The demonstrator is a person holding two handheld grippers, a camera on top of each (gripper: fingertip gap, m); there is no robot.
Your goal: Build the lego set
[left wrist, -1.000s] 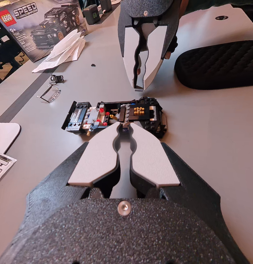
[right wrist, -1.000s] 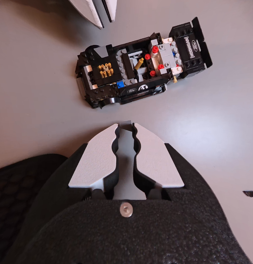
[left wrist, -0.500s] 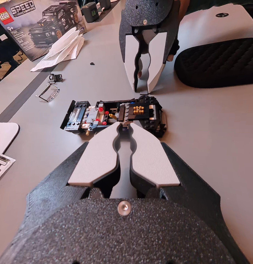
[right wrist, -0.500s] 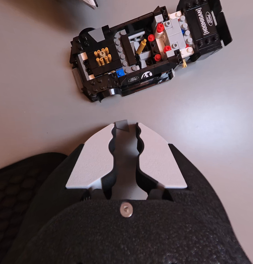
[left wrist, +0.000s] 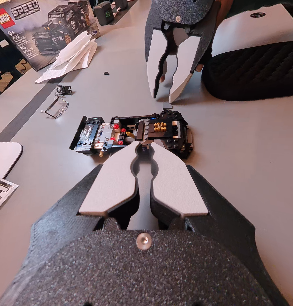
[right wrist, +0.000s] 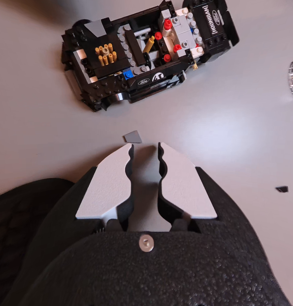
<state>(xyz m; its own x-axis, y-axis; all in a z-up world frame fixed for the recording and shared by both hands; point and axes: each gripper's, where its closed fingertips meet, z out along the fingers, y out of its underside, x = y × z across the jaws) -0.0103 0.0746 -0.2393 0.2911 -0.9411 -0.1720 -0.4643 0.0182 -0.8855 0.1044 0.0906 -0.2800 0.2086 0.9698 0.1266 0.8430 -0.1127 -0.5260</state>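
Observation:
The part-built black lego car [left wrist: 131, 134] lies on the grey table, its studded inside with red, gold and grey parts showing; it also shows in the right wrist view [right wrist: 142, 56]. My left gripper [left wrist: 145, 144] is shut to a narrow slit with nothing seen between its fingers, its tips at the car's near side. My right gripper [right wrist: 145, 145] is open and empty. It also shows in the left wrist view [left wrist: 162, 99], just beyond the car. A small flat grey tile [right wrist: 132, 136] lies on the table just in front of its tips, between them and the car [left wrist: 167, 106].
The lego box [left wrist: 43, 33] and crumpled white paper [left wrist: 73, 54] stand far left. A clear windscreen piece [left wrist: 56, 107], a small black assembly [left wrist: 64, 89] and a tiny black piece [left wrist: 106, 73] lie loose. A black textured pad [left wrist: 251, 71] is at the right, a sticker sheet [left wrist: 1, 190] near left. There is about 12 centimetres between the tips of the two grippers.
My right gripper has opened and let go of the grey tile, which now lies on the table. The left gripper has kept still.

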